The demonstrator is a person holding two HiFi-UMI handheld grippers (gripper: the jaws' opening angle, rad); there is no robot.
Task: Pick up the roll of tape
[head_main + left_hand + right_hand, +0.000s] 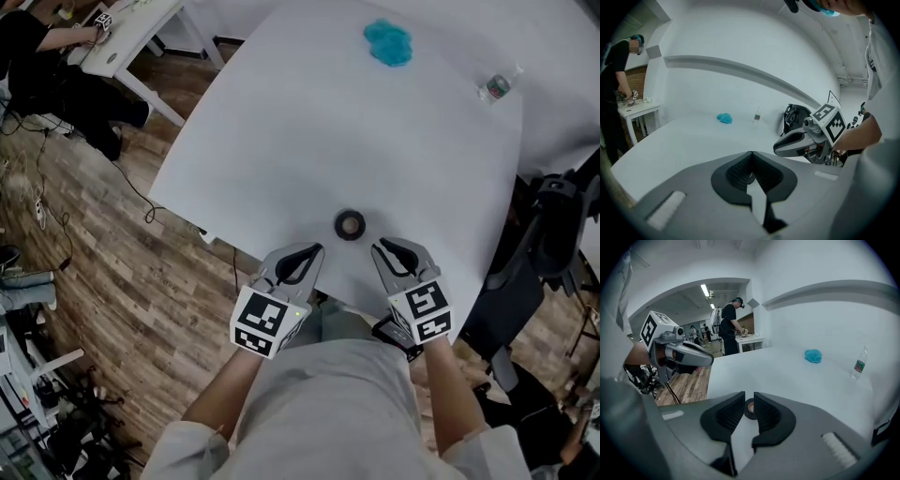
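black roll of tape (350, 225) lies flat on the white surface (309, 122) just ahead of the barely parted, empty right tool (749, 397), with the left tool (752, 154) closed beside it; it looks light and stiff, likely best pinched through its ring wall.

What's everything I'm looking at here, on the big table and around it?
roll of tape: one, black, near the table's close edge, just ahead of both grippers
crumpled cloth: one, blue, far side of the table
bottle: one, clear with a green label, far right edge
table: one, white
side table: one, white, upper left, with a person in black at it
chair: one, black, right of the table
floor: wood planks, left
left gripper: one, grey, jaws together, empty
right gripper: one, grey, jaws slightly apart, nothing gripped
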